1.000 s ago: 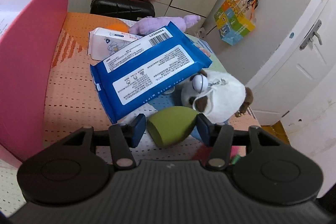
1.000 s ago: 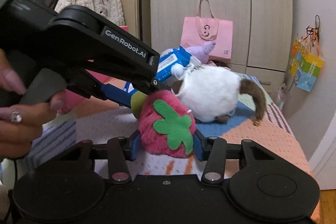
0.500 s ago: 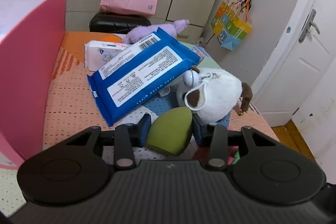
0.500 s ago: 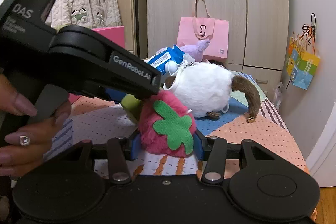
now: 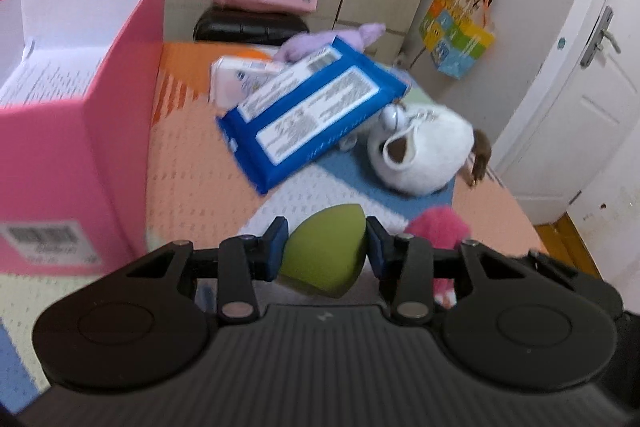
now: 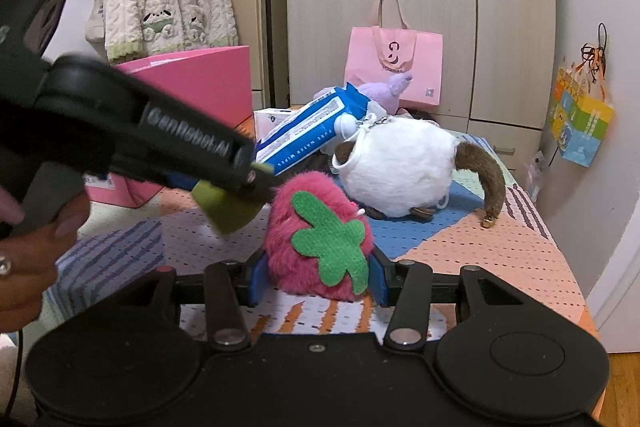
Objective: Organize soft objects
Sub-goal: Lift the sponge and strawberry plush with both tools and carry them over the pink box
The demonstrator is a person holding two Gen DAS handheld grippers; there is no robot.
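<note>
Nearest: left gripper (image 5: 326, 247) is clamped on the green sponge (image 5: 325, 255) at its wide middle. It's light & squashy, so pads sink in; it's lifted off the mat, I think, tho the view's blurry. Right gripper (image 6: 318, 277) squeezes the pink strawberry plush (image 6: 318, 237) by both sides; fluffy, weighs little, sits low over the mat. Beyond: white plush (image 6: 400, 171), blue wipes pack (image 5: 312, 115), purple plush (image 5: 340, 37). Pink box (image 5: 80, 131) stands open at left, nothing btwn it & the sponge.
</note>
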